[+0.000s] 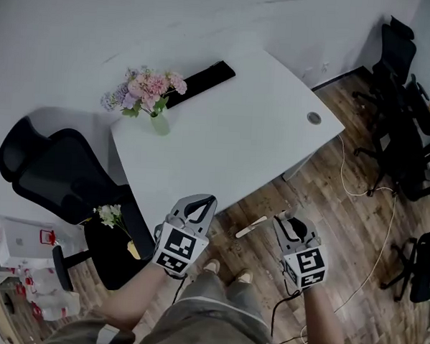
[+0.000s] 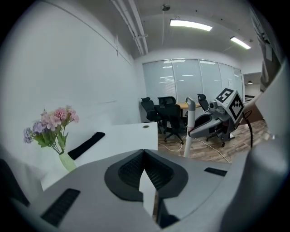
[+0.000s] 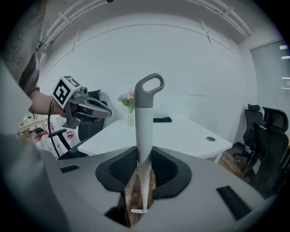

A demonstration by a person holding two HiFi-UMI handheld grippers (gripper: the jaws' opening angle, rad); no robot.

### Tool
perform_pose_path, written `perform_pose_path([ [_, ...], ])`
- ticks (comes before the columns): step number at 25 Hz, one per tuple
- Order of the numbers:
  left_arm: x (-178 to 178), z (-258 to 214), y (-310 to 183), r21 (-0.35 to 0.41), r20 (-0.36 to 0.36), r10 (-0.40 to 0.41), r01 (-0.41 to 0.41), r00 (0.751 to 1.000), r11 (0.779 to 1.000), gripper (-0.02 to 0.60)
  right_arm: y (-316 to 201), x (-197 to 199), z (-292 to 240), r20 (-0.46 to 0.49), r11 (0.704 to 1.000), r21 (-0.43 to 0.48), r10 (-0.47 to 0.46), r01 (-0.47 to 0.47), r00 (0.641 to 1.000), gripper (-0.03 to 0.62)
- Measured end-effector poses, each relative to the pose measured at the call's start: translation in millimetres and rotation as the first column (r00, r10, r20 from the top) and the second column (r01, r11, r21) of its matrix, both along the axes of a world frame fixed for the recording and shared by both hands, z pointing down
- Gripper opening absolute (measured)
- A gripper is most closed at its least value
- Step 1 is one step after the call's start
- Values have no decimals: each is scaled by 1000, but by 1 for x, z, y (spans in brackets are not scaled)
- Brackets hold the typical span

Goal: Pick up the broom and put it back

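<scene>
The broom (image 3: 146,122) has a white pole with a grey loop grip on top. It stands upright between the jaws of my right gripper (image 3: 144,168), which is shut on the pole. In the head view that gripper (image 1: 289,226) is low, over the wood floor by the desk's near edge, and a pale length of the broom (image 1: 252,226) slants away to its left. My left gripper (image 1: 199,207) hangs beside it at the desk's edge, jaws shut on nothing. From the left gripper (image 2: 144,156) view, the broom (image 2: 190,128) and right gripper (image 2: 213,121) show to the right.
A white desk (image 1: 231,143) carries a vase of pink flowers (image 1: 156,93) and a black strip (image 1: 203,77). A black office chair (image 1: 60,177) with a small flower bunch (image 1: 112,216) stands left. More black chairs (image 1: 404,120) and a cable (image 1: 377,234) lie right on the wood floor.
</scene>
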State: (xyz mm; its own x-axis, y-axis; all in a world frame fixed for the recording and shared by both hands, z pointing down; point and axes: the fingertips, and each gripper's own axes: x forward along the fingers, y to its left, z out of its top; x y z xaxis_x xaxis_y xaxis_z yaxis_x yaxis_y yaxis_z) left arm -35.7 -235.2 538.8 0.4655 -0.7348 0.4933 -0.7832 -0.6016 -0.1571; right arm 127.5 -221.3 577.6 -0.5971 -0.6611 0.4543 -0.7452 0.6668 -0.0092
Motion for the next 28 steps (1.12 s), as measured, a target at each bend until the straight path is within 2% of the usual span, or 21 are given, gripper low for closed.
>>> perform_pose_path([
  [5,-7,35,1,-39,-6,-31,31,1000,999,17,-3,-11,40,-31,999,-29,-34,33,999,117],
  [10,-15,48,-2,-62,-12,-59,59,998,996,17,-11,-23,72,-38,997,-70,-46,43,998,117],
  [16,-23,53,-8,-78,-11,-76,75,997,994,17,-38,-48,76,-9,995,-51,-91,90,996,117],
  [21,-21,53,-11,-82,-49,-78,74,996,994,17,-60,-68,79,31,992,-50,-115,117,993,118],
  [28,-24,59,-10,-92,-35,-74,71,997,993,17,-78,-90,84,21,993,-57,-105,106,994,124],
])
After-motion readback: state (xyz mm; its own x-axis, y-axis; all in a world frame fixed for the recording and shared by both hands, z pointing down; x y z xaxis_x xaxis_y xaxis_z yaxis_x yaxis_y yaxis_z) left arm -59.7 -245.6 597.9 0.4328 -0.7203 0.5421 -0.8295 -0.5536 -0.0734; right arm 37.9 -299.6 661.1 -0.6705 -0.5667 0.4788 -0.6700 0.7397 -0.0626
